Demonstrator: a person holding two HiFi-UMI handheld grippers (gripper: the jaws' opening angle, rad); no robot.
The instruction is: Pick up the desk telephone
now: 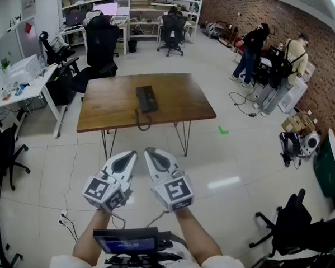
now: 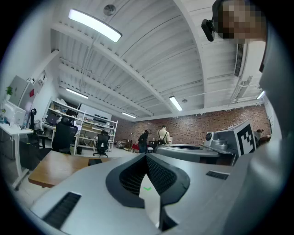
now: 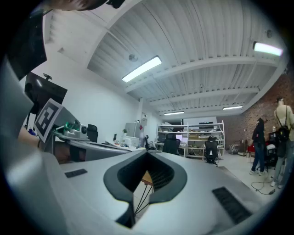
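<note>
A black desk telephone [image 1: 146, 97] lies near the middle of a wooden table [image 1: 180, 100], its cord looping over the near edge. Both grippers are held well short of the table, above the floor. My left gripper [image 1: 132, 153] is shut with nothing in it, tips pointing toward the table. Beside it my right gripper [image 1: 148, 151] is also shut and empty. In the left gripper view the shut jaws fill the lower picture with my left gripper [image 2: 146, 156] tip meeting in the middle; the table [image 2: 50, 167] shows at left. The right gripper [image 3: 148, 157] looks past a table leg.
Black office chairs [image 1: 102, 43] stand behind the table, and white desks [image 1: 24, 87] line the left. Two people [image 1: 283, 69] stand by the brick wall at the right, with boxes and cables on the floor. A black chair [image 1: 294, 221] sits at my lower right.
</note>
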